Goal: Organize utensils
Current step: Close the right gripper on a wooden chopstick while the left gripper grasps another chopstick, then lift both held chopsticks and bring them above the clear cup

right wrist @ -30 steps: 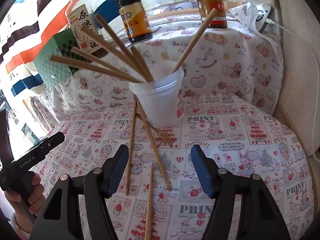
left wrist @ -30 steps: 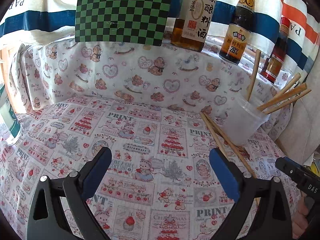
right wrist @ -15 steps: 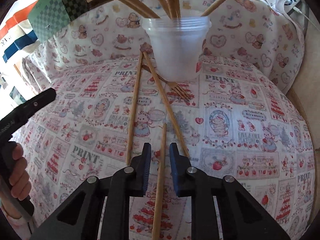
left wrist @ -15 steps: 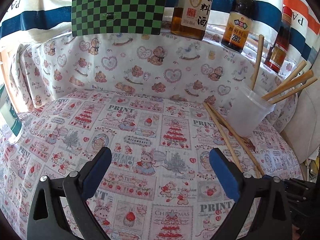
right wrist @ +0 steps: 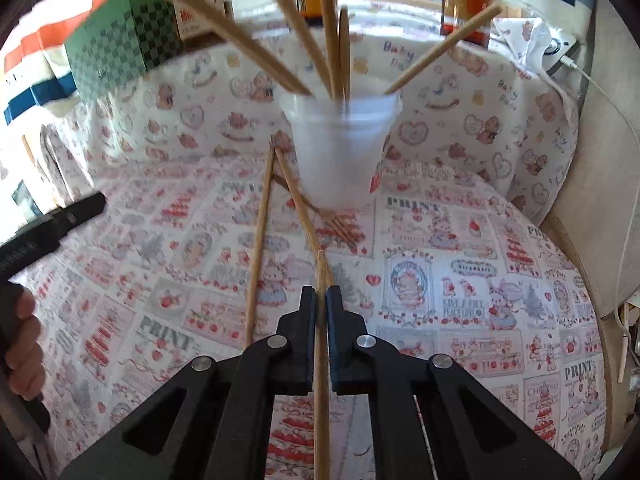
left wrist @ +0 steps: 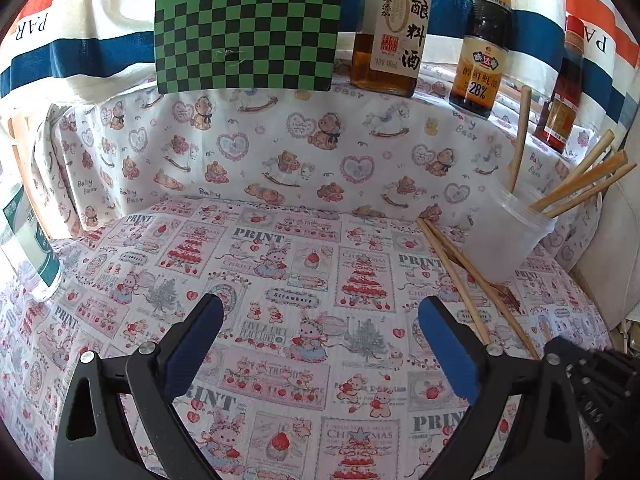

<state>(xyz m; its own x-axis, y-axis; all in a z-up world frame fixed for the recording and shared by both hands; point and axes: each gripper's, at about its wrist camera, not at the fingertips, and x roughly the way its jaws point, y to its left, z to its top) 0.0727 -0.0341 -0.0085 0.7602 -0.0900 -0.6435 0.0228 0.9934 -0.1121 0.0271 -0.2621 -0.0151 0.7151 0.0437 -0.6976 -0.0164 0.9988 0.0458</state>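
A frosted plastic cup [right wrist: 342, 148] stands at the back of the patterned cloth and holds several wooden chopsticks [right wrist: 296, 36]. It also shows in the left wrist view [left wrist: 508, 236]. My right gripper [right wrist: 320, 300] is shut on one wooden chopstick [right wrist: 321, 272] that runs between its jaws, pointing toward the cup. Two more chopsticks [right wrist: 258, 248] lie on the cloth in front of the cup, beside a wooden fork [right wrist: 340, 228]. My left gripper [left wrist: 320, 340] is open and empty over the middle of the cloth.
Sauce bottles [left wrist: 480, 36] and a green checkered board [left wrist: 248, 28] stand on the ledge behind. A white bottle [left wrist: 24, 248] stands at the left edge. A white cable [right wrist: 624, 160] hangs at the right.
My right gripper has closed on the loose chopstick and lifted its tip toward the cup. The left gripper stays open and has barely moved.
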